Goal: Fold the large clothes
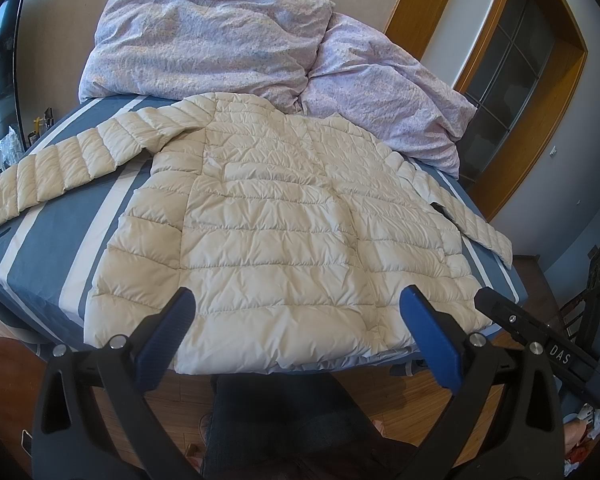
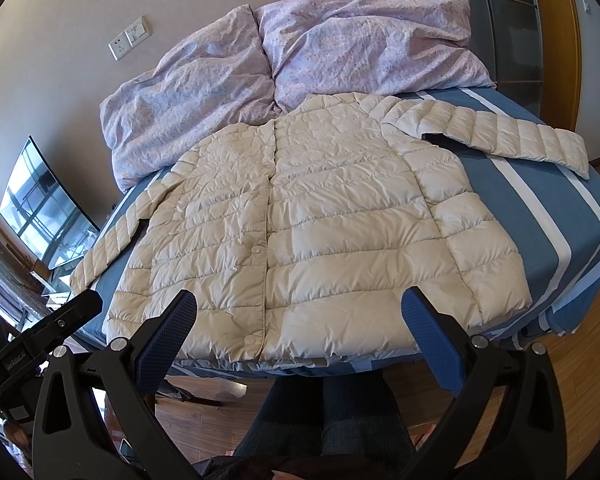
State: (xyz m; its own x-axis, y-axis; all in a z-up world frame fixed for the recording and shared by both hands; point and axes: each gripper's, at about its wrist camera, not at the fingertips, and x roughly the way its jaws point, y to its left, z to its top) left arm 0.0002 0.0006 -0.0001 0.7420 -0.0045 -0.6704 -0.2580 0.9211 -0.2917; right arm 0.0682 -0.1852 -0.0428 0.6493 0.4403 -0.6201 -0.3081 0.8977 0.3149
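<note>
Down jacket (image 1: 284,216), cream and quilted in horizontal channels, lies flat and front-up on the striped blue bed (image 1: 52,264), collar toward the lilac duvet (image 1: 220,40), sleeves spread. It looks light, puffy and slick; a sleeve cuff or hem corner seems the surest grip. Left tongs (image 1: 298,308) and right tongs (image 2: 300,308) gape wide over the hem, empty.

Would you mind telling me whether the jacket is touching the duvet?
Touching. In the right wrist view the jacket's collar and shoulder lie directly against the duvet's edge, with no blue sheet visible between them.
</note>
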